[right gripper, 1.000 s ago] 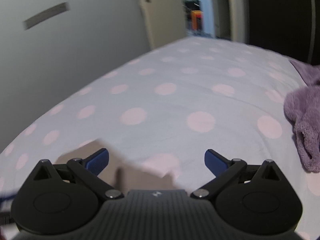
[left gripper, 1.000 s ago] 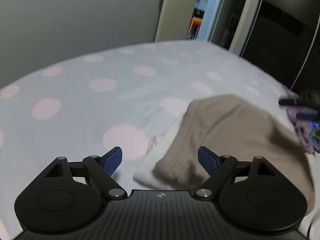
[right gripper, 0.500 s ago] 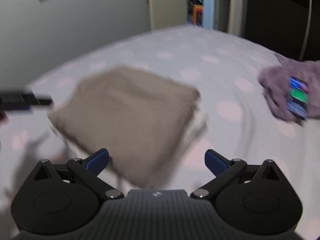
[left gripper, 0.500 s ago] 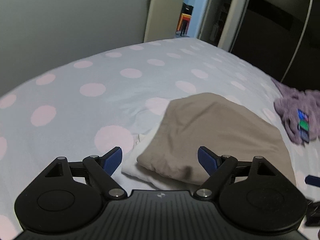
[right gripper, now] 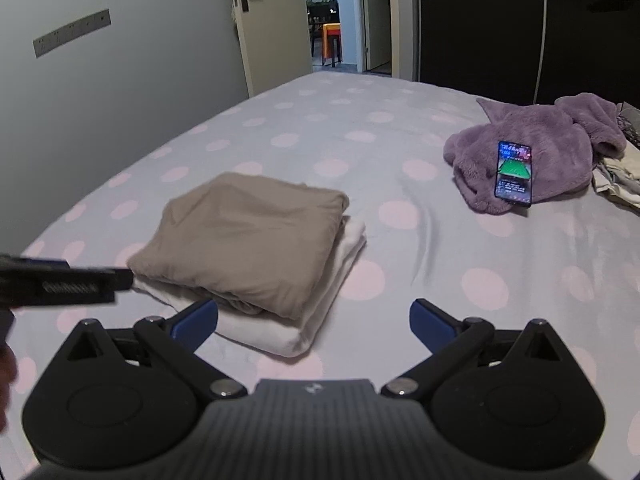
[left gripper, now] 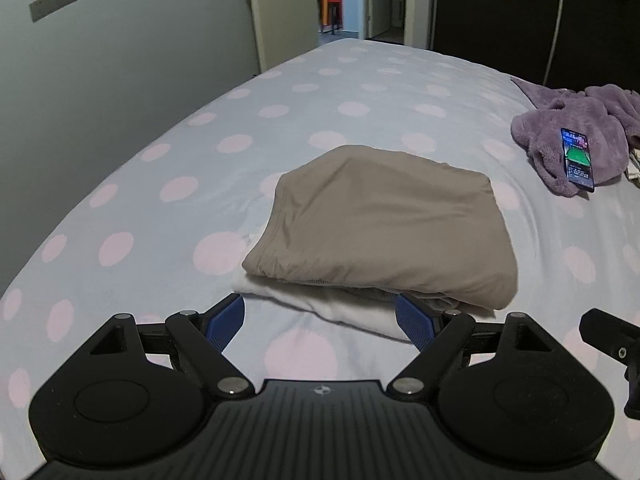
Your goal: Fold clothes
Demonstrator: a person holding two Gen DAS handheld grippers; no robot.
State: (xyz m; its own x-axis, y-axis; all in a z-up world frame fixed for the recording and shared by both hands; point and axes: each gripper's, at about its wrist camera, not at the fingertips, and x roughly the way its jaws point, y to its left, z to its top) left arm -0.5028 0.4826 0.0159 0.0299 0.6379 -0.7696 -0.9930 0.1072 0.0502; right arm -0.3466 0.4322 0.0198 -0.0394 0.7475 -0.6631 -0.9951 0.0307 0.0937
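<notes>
A folded brown garment (left gripper: 384, 220) lies on top of a folded white garment (left gripper: 336, 304) on the bed. The stack also shows in the right wrist view, brown (right gripper: 244, 236) over white (right gripper: 320, 300). My left gripper (left gripper: 320, 322) is open and empty, just short of the stack's near edge. My right gripper (right gripper: 314, 320) is open and empty, near the stack's right corner. A crumpled purple fleece garment (right gripper: 552, 148) lies at the far right, also in the left wrist view (left gripper: 584, 140).
The bed has a pale blue sheet with pink dots (left gripper: 160, 184). A lit phone (right gripper: 514, 172) leans on the purple fleece. More pale clothes (right gripper: 616, 176) lie at the right edge. The left gripper's side (right gripper: 60, 280) shows at left. A wall and open door stand behind.
Both grippers have pulled back from the stack and risen. The right view swung from the bare sheet onto the stack. The folded stack lies still.
</notes>
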